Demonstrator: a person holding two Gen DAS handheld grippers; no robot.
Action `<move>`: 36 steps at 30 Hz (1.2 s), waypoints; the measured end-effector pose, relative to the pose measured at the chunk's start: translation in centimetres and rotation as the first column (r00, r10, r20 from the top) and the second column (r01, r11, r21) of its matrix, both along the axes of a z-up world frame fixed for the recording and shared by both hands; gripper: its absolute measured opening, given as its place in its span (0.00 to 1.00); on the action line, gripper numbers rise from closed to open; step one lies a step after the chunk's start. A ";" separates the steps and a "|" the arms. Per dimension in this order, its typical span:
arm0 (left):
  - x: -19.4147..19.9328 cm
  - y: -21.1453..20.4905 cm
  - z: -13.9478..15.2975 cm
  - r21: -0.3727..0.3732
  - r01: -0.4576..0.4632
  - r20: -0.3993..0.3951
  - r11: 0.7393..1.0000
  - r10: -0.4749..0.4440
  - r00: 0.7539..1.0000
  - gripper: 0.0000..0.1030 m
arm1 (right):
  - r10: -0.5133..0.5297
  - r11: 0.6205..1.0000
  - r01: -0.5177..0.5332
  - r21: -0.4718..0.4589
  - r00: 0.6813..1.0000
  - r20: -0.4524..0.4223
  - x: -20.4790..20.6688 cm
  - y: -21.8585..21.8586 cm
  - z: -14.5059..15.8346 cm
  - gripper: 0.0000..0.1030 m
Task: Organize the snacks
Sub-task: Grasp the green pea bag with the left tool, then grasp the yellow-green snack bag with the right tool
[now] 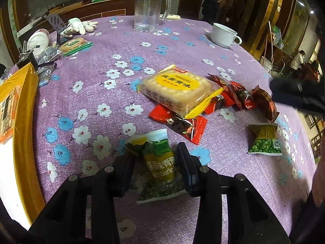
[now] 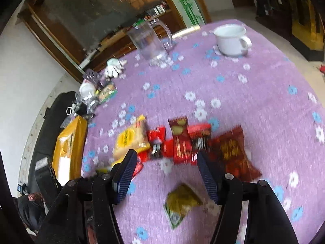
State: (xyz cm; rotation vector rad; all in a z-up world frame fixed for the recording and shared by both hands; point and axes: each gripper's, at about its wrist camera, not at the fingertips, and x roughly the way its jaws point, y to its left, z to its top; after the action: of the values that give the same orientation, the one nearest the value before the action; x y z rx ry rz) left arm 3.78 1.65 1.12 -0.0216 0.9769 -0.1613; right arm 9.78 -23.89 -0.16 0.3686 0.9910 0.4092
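left gripper [image 1: 156,162] — clamped on green pea packet [image 1: 160,166], low over the counter [image 1: 182,50] | right gripper [image 2: 164,174] — jaws apart, holding nothing, above red snack packets [image 2: 180,142] | glass pitcher [image 1: 149,10] holds water | white cup [image 1: 224,34] — contents can't be seen | yellow box [image 1: 26,105] at left edge

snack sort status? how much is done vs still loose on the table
Done: nothing looks sorted yet. In hand: the left gripper is closed on a green pea packet. The right gripper is open and empty above the cloth. Left: the biscuit pack, the red packets around it and a second green packet still lie loose on the purple tablecloth.
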 end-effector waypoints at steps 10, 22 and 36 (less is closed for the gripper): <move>-0.2 -0.2 0.1 -0.002 0.000 0.002 1.000 0.000 1.000 0.37 | -0.091 0.996 0.088 -0.029 0.987 -0.136 -3.6 -2.2 -2.1 0.62; -0.1 0.7 0.1 -0.018 -0.035 0.006 0.999 0.035 0.999 0.37 | 0.000 0.987 -0.006 -0.162 0.999 -0.038 -0.8 5.5 -0.4 0.38; -0.9 1.1 1.4 -0.042 -0.054 0.075 0.998 0.057 0.996 0.36 | 0.082 0.985 -0.046 -0.169 0.973 0.214 0.3 8.7 0.7 0.38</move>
State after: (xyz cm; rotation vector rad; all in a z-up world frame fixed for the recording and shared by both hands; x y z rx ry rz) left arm 2.92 2.80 2.56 -0.0785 0.8956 -0.1300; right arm 10.10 -15.23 0.53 0.1394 0.8141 0.4146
